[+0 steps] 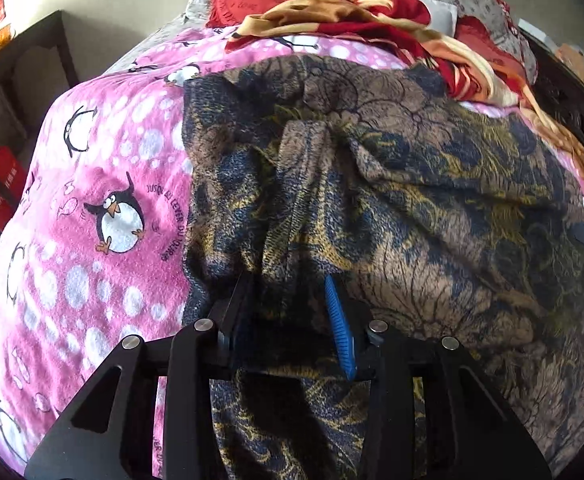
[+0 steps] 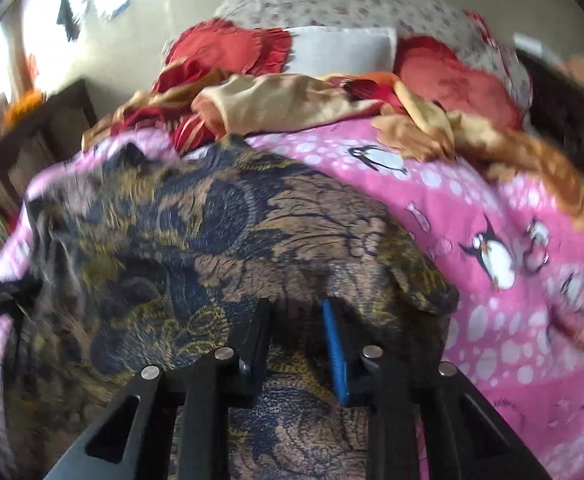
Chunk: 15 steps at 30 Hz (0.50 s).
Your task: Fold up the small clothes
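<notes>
A dark blue, brown and gold paisley-print garment [image 1: 392, 184] lies rumpled across a pink fleece blanket printed with penguins [image 1: 104, 184] on a bed, as a fold is made along its near edge. The left gripper [image 1: 288, 300] stands with its jaws partly apart, a raised ridge of the cloth bunched between them. The right gripper [image 2: 296, 316] also has its jaws partly apart over the garment's near right edge; motion blur makes it hard to say whether either one truly pinches the fabric. To fold cleanly, both grippers should probably take the hem at matching points, lift together and carry it level toward the far edge, keeping the cloth taut between them so no creases are trapped. A heap of red and tan bedding [image 2: 292, 108] lies beyond.
</notes>
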### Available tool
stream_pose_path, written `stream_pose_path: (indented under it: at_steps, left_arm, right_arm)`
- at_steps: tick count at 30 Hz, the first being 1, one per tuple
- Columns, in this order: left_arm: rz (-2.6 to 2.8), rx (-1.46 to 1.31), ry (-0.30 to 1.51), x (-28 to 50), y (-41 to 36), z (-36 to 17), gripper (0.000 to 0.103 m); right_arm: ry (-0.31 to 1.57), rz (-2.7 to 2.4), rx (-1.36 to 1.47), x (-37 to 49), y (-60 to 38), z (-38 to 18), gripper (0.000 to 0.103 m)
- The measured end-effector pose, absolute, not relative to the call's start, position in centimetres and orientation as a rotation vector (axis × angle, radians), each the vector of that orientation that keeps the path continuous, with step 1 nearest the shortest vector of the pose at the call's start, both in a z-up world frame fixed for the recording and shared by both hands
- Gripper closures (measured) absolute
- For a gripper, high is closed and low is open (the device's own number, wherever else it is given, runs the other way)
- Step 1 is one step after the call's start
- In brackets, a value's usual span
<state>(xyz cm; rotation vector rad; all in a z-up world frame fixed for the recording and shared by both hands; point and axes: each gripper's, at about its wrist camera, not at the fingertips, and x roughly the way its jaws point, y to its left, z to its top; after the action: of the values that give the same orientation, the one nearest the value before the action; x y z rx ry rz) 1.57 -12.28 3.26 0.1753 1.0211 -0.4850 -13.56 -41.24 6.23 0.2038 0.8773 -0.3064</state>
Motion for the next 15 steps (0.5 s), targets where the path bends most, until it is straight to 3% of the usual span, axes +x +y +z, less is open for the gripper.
stream_pose_path:
  at_steps: [6, 11, 15]
  left_arm:
    - [-0.490, 0.190, 1.016, 0.2, -11.5, 4.4, 0.067]
    - [-0.503, 0.198, 1.005, -2.3, -9.5, 5.8, 0.067]
    - [-0.511, 0.194, 0.980, -5.3, -6.7, 7.3, 0.067]
  right_arm:
    - [0.922, -0.266, 0.158, -17.5, -38.1, 8.3, 0.065]
    - [1.083, -0.439, 0.084, -22.6, -39.0, 4.0, 0.065]
    - [1.016, -0.458, 0.277, -27.8, -40.8, 5.5, 0.065]
